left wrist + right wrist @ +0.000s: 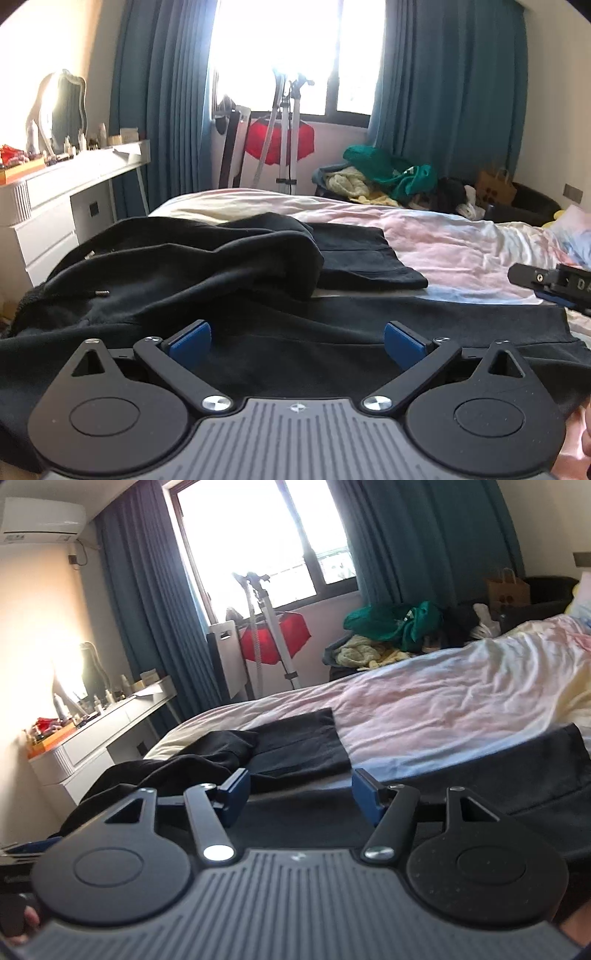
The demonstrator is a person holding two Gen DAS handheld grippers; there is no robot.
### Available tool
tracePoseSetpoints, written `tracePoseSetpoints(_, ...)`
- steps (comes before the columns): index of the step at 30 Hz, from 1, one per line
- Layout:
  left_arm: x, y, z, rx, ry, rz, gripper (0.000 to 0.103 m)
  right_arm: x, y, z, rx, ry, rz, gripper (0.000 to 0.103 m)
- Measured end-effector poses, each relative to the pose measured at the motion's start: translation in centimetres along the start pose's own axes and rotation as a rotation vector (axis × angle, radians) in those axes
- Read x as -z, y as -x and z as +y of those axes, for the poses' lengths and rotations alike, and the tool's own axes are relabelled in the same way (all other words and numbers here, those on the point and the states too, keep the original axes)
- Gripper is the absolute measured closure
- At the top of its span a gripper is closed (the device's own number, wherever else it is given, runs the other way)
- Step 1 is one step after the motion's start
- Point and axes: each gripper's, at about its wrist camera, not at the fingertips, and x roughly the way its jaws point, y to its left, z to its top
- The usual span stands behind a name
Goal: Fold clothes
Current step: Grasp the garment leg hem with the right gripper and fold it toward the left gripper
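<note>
Hoodie spread on bed for folding; left gripper, right gripper poised above, jaws apart, empty.

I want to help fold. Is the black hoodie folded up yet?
Not yet. The black hoodie lies spread and rumpled across the bed, its hood bunched up, and both claws hang open above it.
</note>
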Motion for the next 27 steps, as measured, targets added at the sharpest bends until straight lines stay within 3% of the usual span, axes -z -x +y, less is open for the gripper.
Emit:
tracePoseSetpoints(4, 0.3, -0.6, 0.5, -0.018, -0.037, 0.015, 0.002, 0.3, -0.8, -1.2, 0.036, -0.055, 0.031, 0.038)
tracePoseSetpoints(9, 0.3, -0.8, 1.8, -0.024, 0.003, 0.029, 0.002, 1.2, -1.7, -2.5, 0.024, -0.149, 0.097, 0.038)
tracePoseSetpoints(15, 0.3, -0.9, 3.0, -0.046, 0.074, 0.037, 0.002, 1.9, -6.6, -3.9, -0.052, -0.406, 0.254, 0.038)
tracePoseSetpoints(22, 0.8, -1.7, 4.9, 0.002, 0.181, 0.055, 0.002, 2.7, -16.7, -4.2, 0.001, -0.6, 0.291, 0.039)
tracePoseSetpoints(27, 1.8, -3.6, 6.6, 0.049, 0.224, 0.038, 0.002, 3.6, -22.9, -4.1, 0.01, -0.684, 0.201, 0.042)
